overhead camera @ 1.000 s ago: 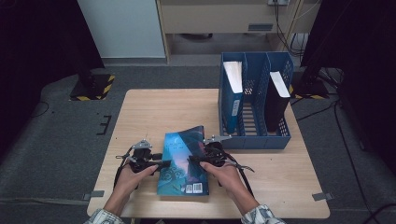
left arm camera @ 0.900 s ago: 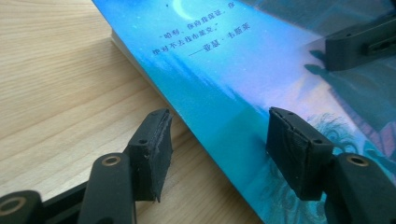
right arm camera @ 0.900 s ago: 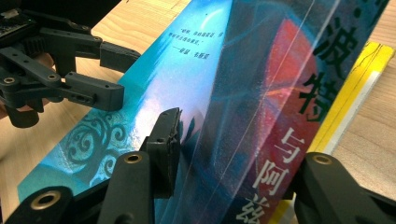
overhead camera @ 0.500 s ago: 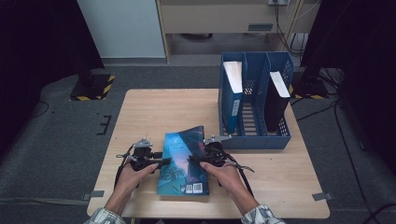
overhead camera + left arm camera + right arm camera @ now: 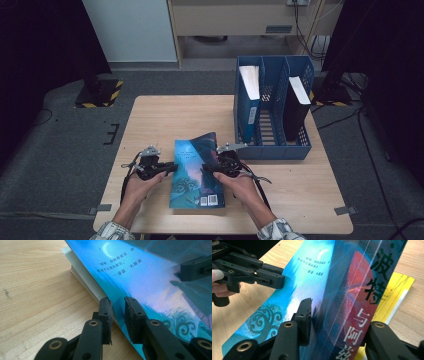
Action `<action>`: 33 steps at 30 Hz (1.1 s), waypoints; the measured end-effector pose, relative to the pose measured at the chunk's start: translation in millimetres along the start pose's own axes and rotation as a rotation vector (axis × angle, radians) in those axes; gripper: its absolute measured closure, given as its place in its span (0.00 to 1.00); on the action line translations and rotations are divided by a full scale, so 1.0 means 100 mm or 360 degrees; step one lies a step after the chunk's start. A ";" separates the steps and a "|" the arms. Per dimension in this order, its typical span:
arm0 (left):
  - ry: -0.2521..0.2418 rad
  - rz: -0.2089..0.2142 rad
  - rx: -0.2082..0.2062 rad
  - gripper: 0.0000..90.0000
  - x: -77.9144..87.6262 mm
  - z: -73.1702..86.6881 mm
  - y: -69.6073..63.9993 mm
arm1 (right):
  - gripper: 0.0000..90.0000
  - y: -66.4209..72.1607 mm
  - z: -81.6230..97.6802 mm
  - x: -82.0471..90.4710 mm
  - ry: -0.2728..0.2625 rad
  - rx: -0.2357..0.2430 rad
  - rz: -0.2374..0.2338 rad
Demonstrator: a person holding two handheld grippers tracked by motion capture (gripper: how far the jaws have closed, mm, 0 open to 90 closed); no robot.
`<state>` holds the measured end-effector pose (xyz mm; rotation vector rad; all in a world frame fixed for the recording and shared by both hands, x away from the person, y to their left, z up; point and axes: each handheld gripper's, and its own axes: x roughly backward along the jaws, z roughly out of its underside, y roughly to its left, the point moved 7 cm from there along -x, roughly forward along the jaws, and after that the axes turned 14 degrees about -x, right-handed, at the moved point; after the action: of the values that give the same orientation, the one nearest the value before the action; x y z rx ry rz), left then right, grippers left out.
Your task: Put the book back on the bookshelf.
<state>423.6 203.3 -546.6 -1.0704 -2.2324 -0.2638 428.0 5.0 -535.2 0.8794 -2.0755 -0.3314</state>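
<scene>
A blue-covered book [image 5: 192, 175] lies on the wooden table [image 5: 165, 120] between my two grippers. My left gripper [image 5: 170, 167] is at its left edge. In the left gripper view, the left gripper [image 5: 117, 312] has just been closing; the cover's edge [image 5: 100, 287] runs between its jaws, and a gap still shows between the pads. My right gripper [image 5: 207, 167] is at the book's right side. It has just been closing too, and in its own view the right gripper [image 5: 342, 315] stands with its jaws wide around the book's spine [image 5: 352, 302], pads against it.
A blue file holder [image 5: 272, 145] stands at the table's back right. A book [image 5: 249, 95] stands in its left compartment and a dark one [image 5: 296, 107] in its right. A yellow cover [image 5: 397, 297] shows under the book's right side.
</scene>
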 end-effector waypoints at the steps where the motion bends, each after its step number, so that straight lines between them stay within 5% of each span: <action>1: -0.0001 0.0001 0.0002 0.86 0.00 0.00 0.00 | 0.67 0.01 0.00 0.00 -0.0001 -0.0003 -0.0002; 18: -0.0014 0.0004 0.0008 0.96 0.08 -0.02 0.03 | 0.73 0.12 -0.12 0.06 -0.0045 0.0079 -0.0007; 22: -0.0007 -0.0024 0.0016 0.89 0.05 -0.01 0.05 | 0.74 0.11 -0.11 0.07 -0.0051 0.0096 -0.0002; 28: -0.0034 0.0031 0.0101 0.72 -0.02 0.04 0.05 | 0.75 0.12 -0.12 0.07 -0.0063 0.0098 -0.0013; 33: -0.0062 0.0048 0.0084 0.54 -0.08 0.04 0.05 | 0.76 0.15 -0.13 0.08 -0.0071 0.0083 -0.0035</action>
<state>429.1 203.1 -555.3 -1.0889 -2.2429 -0.1719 428.2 11.4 -515.2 0.9342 -2.1251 -0.3127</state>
